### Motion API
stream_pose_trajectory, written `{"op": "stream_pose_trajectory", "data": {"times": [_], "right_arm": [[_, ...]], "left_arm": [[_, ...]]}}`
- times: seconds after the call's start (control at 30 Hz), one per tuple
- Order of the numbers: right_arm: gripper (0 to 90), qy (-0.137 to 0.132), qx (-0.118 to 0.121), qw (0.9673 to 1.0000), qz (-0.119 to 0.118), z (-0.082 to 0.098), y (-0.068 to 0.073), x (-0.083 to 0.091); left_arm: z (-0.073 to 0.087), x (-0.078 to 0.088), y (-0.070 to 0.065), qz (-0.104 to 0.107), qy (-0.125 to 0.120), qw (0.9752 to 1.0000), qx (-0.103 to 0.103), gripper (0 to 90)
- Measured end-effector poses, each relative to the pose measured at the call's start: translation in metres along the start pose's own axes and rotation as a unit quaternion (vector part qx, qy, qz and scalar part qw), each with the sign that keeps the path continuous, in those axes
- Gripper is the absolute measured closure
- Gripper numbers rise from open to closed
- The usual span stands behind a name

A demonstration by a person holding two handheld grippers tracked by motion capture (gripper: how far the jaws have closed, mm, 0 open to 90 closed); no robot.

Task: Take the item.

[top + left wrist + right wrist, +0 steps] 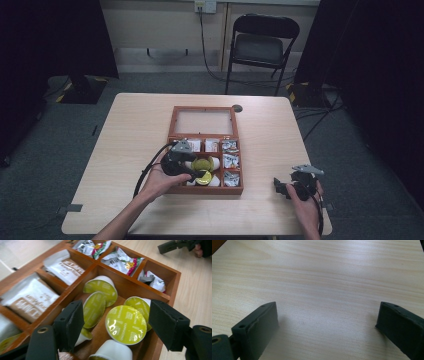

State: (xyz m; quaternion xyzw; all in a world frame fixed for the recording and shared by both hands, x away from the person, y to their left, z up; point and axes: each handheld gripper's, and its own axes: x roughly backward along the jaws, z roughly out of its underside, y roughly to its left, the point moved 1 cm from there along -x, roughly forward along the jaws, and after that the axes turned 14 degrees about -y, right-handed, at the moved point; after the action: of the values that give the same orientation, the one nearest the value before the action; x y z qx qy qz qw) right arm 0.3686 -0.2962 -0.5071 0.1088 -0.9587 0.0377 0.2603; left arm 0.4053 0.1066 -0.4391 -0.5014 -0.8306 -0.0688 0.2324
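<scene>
The left claw [115, 327] hangs over the near part of the wooden box [175, 150], which sits at the middle of the table [130, 125]. Its jaws stand apart on either side of a green-lidded capsule [125, 324] without pressing on it. That capsule lies tilted in the box's large compartment among other capsules [101, 288]. Sachets [30, 300] and foil packets [122, 262] fill the smaller compartments. The right claw [327, 325] is spread wide over bare table near the front right corner, well apart from the box, with nothing between its jaws.
</scene>
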Motion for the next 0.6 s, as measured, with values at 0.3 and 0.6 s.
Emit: {"op": "stream_pose_trajectory", "data": {"times": [0.3,0.6], "right_arm": [[3.0,0.000,0.000,1.0000,0.000,0.000,0.000,0.000],[3.0,0.000,0.000,1.0000,0.000,0.000,0.000,0.000]], "left_arm": [[0.003,-0.010,-0.005,0.003,0.019,0.9998,-0.011,32.8],[0.007,-0.020,-0.008,0.013,0.044,0.9988,-0.018,33.4]]}}
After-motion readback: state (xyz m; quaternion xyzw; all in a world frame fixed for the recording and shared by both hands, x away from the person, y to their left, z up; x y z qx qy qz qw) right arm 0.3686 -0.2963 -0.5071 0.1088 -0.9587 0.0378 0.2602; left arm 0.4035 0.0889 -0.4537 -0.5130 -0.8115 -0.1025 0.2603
